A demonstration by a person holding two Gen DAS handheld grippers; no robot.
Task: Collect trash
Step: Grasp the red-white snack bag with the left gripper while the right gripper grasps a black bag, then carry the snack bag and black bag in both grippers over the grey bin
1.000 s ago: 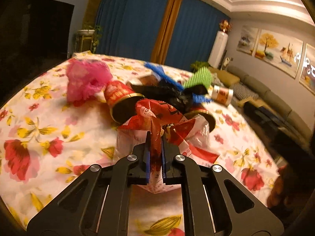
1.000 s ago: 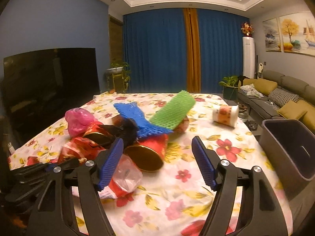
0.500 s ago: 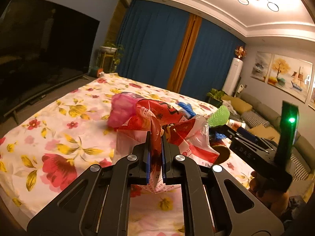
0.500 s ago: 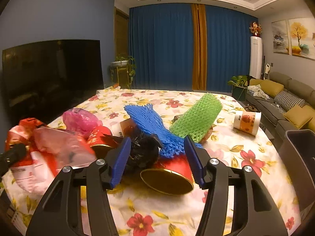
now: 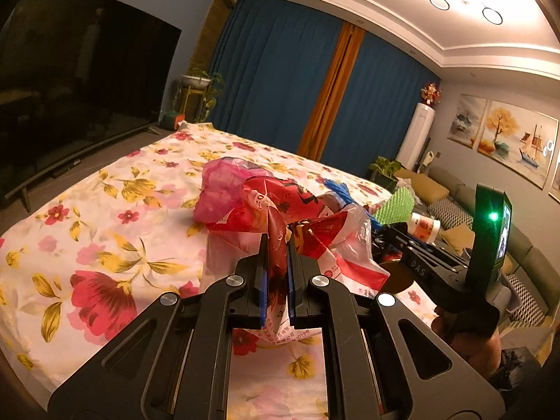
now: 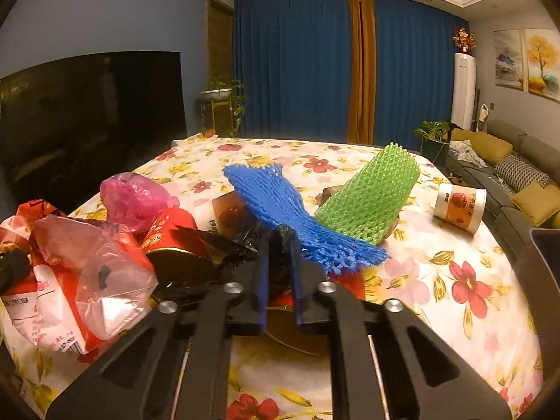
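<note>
Two grippers, one in each of my hands, are both clamped on trash over a floral tablecloth (image 6: 437,280). My left gripper (image 5: 277,245) pinches a red and white plastic bag (image 5: 315,238), held up off the cloth. My right gripper (image 6: 280,241) has just closed its jaws on a black plastic bag (image 6: 245,245) in the pile beside blue netting (image 6: 280,206), green netting (image 6: 371,196) and a pink bag (image 6: 133,197). At the right edge stands a dark bin (image 6: 540,280); I cannot see inside it.
</note>
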